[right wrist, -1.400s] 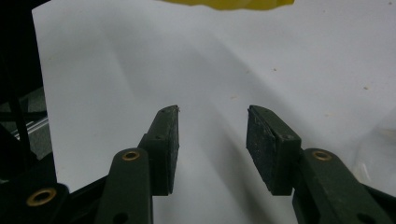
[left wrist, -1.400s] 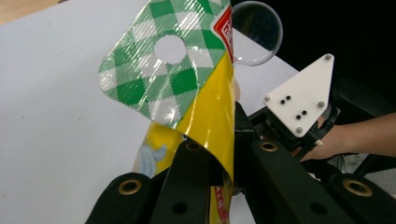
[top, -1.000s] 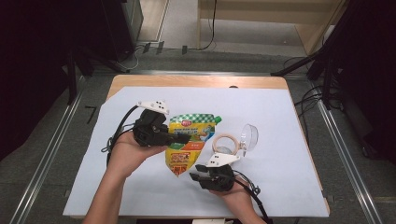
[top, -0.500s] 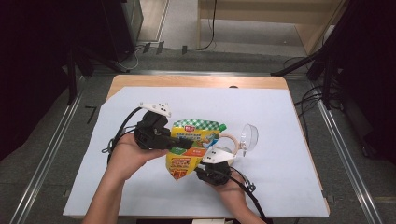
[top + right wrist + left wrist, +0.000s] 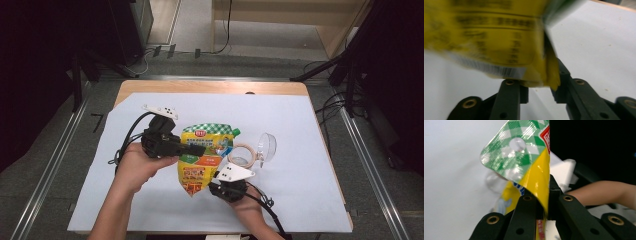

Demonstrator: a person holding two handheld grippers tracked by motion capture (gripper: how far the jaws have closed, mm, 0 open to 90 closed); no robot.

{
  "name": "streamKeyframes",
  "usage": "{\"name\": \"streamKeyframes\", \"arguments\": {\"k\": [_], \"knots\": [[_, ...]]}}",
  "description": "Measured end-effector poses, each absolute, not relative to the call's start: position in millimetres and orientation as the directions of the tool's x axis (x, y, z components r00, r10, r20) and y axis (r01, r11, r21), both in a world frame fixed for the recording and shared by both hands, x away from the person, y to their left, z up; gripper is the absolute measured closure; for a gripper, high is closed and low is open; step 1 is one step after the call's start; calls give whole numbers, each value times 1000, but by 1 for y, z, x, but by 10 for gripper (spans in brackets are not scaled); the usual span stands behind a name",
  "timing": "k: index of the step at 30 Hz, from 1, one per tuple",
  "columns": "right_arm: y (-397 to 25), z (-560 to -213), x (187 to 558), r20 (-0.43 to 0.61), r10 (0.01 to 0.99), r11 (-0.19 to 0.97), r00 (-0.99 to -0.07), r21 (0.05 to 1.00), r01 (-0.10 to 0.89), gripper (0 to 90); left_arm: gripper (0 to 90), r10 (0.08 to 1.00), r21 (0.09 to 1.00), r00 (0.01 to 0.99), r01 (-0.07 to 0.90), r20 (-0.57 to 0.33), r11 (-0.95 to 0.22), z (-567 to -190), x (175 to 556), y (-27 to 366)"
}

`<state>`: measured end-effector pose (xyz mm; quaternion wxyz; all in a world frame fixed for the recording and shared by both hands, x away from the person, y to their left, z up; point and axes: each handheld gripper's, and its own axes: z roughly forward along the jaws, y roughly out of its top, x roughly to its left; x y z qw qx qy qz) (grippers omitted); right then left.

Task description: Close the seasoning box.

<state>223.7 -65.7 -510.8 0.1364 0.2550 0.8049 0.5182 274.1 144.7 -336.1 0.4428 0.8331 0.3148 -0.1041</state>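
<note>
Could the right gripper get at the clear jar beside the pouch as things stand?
Probably not at once. The right gripper has its jaws around the lower edge of the yellow pouch, which the left gripper also clamps. The clear jar lies close by with nothing between, so letting go first should do.

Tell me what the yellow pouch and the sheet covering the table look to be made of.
Yellow pouch: probably glossy plastic laminate film; in the left gripper view it shows bright glare, printed checks and a flat sealed edge with a punched hole. Sheet: looks like matt white paper or thin cloth, flat and without shine; which one is unclear. It leaves a wooden strip of the table bare.
</note>
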Motion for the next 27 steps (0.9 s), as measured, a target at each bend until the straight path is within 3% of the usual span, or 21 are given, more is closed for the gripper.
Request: {"name": "streamKeyframes", "arguments": {"k": [7, 14, 27], "knots": [[-58, -504, 214, 24, 512, 365, -859, 899, 243, 728, 854, 507, 701, 779, 591, -368, -399, -336, 272, 139], [-55, -496, 206, 62, 473, 360, -879, 897, 258, 724, 769, 512, 708, 780, 585, -360, -394, -346, 275, 128], [-48, -486, 191, 80, 420, 371, -904, 894, 251, 702, 741, 512, 701, 788, 577, -342, -420, -359, 276, 113]]}}
